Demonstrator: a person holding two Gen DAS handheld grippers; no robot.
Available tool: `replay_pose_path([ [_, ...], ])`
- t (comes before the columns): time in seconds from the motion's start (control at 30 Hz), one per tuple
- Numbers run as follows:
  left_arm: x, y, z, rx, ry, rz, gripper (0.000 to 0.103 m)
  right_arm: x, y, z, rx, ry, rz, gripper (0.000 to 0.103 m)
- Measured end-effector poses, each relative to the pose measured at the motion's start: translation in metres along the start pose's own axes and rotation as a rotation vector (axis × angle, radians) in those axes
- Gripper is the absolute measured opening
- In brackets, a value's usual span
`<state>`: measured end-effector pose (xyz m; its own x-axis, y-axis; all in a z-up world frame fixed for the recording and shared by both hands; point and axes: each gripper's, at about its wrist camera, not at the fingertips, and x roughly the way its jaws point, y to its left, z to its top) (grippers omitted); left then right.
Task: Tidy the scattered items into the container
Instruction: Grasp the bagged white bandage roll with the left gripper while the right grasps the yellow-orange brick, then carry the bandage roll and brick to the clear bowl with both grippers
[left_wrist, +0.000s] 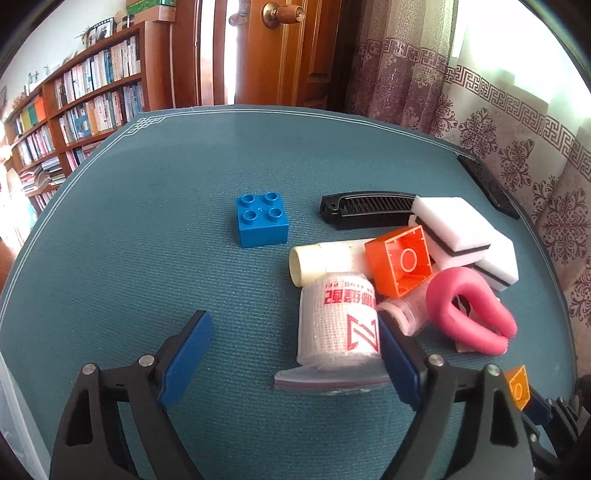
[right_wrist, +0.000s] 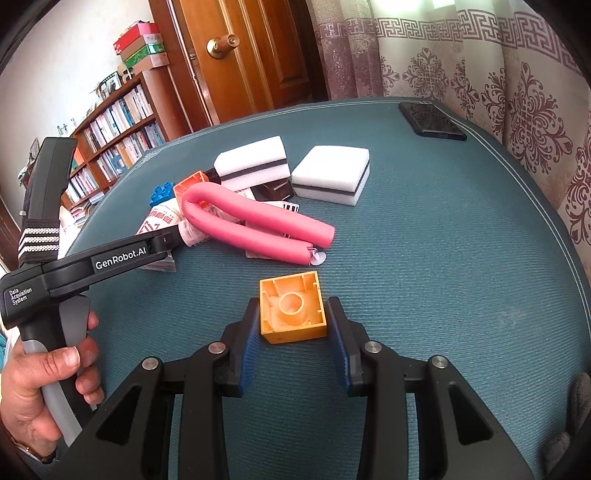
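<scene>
My right gripper (right_wrist: 294, 325) is shut on a yellow-orange brick (right_wrist: 293, 312), hollow side up, low over the teal tablecloth (right_wrist: 443, 258). My left gripper (left_wrist: 291, 328) is open on the cloth. A bagged white bandage roll (left_wrist: 338, 317) lies between its fingers, against the right finger (left_wrist: 397, 358). Behind the roll are a cream tube (left_wrist: 317, 264), an orange brick (left_wrist: 402, 260), a pink foam curler (left_wrist: 469, 310), two white sponges (left_wrist: 454, 229) and a black comb (left_wrist: 365, 210). A blue brick (left_wrist: 262, 219) stands apart to the left.
A black phone (right_wrist: 432, 122) lies at the table's far right edge, by the patterned curtain (right_wrist: 535, 110). A hand (right_wrist: 55, 376) holds the left gripper's handle. A pale translucent edge (left_wrist: 14, 406) shows at lower left. Bookshelves (left_wrist: 74, 110) and a wooden door (left_wrist: 280, 55) stand behind.
</scene>
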<state>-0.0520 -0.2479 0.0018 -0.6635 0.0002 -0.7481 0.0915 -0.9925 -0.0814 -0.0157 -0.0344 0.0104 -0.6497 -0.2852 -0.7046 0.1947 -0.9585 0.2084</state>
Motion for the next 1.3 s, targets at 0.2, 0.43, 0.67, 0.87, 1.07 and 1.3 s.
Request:
replay_pose_path([
  [0.2, -0.004, -0.003, -0.001, 0.035, -0.021, 0.006, 0.059, 0.000, 0.001, -0.001, -0.002, 0.000, -0.002, 0.038],
  [0.43, -0.012, -0.001, -0.005, 0.041, -0.030, 0.014, 0.053, 0.000, 0.001, 0.001, 0.000, -0.001, -0.001, 0.037],
  [0.67, -0.030, 0.004, -0.007, 0.049, -0.064, 0.026, 0.052, -0.001, 0.003, 0.001, 0.000, -0.005, -0.012, 0.037],
  [0.87, -0.048, 0.012, -0.011, 0.050, -0.089, 0.025, 0.053, -0.001, 0.007, 0.000, -0.013, -0.005, -0.057, 0.037],
  [1.07, -0.063, 0.030, -0.017, 0.031, -0.102, 0.028, 0.053, -0.002, 0.016, -0.004, -0.006, 0.006, -0.085, 0.035],
  [1.3, -0.082, 0.054, -0.021, -0.006, -0.127, 0.020, 0.052, -0.007, 0.049, -0.009, -0.024, 0.023, -0.012, 0.035],
])
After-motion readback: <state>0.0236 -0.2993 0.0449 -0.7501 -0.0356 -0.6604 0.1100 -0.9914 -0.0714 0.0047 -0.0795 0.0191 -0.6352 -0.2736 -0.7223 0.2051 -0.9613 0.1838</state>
